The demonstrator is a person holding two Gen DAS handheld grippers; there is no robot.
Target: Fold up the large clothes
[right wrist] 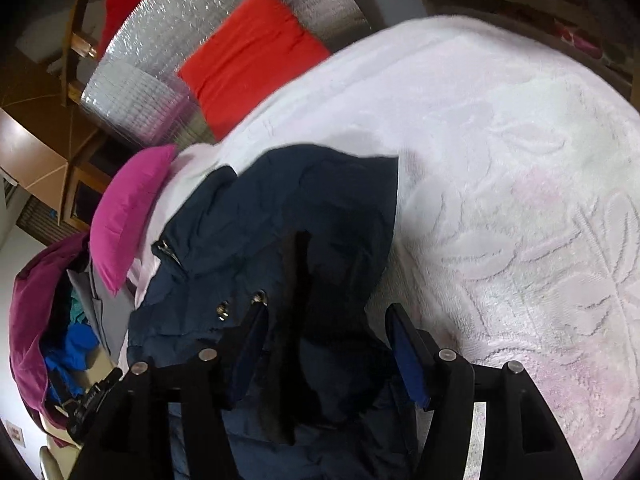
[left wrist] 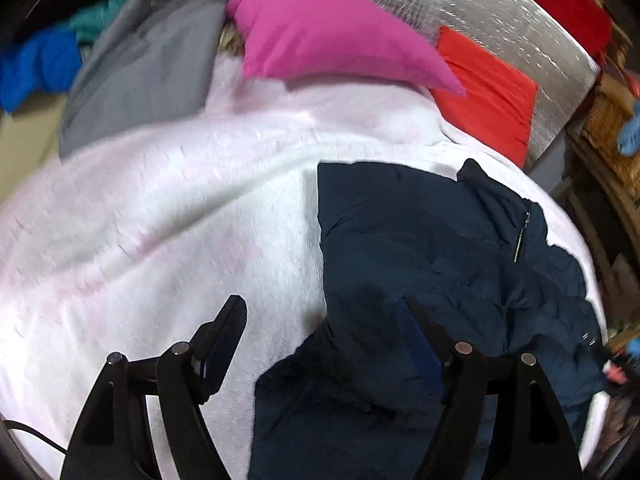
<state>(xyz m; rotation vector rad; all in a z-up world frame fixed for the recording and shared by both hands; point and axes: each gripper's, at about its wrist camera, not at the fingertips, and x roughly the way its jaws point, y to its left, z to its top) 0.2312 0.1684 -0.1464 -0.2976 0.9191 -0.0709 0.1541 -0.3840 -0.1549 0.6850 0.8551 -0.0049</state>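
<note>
Seen from both wrists: a navy padded jacket [left wrist: 432, 248] lying rumpled on a white fleece blanket [left wrist: 168, 216] that covers the bed, close to the blanket's near edge and toward the side bordered by a silver quilted mat [left wrist: 500, 28].

Folding judged barely begun. One straight edge of the jacket squared off toward the middle of the blanket, the rest bunched and creased, with collar, zip [left wrist: 522, 236] and snap studs [right wrist: 240, 304] still showing and no tidy rectangle formed. Smoothing and the main folds still to do.

Long axis running from the near edge of the blanket up toward the pillows, collar end lying farther off, toward a pink pillow [left wrist: 332, 36] and a red pillow [left wrist: 488, 92]; lower part spilling back under the grippers.

Left gripper [left wrist: 324, 320] standing wide open, one finger over bare blanket and the other over the jacket, pressing nothing. Right gripper [right wrist: 324, 320] about half open, straddling a dark raised fold of the jacket, pads clear of the cloth on both sides, nothing gripped.

Heaped at the blanket's far corner beyond the pink pillow: grey, blue and teal garments [left wrist: 132, 64], apparently waiting their turn.
</note>
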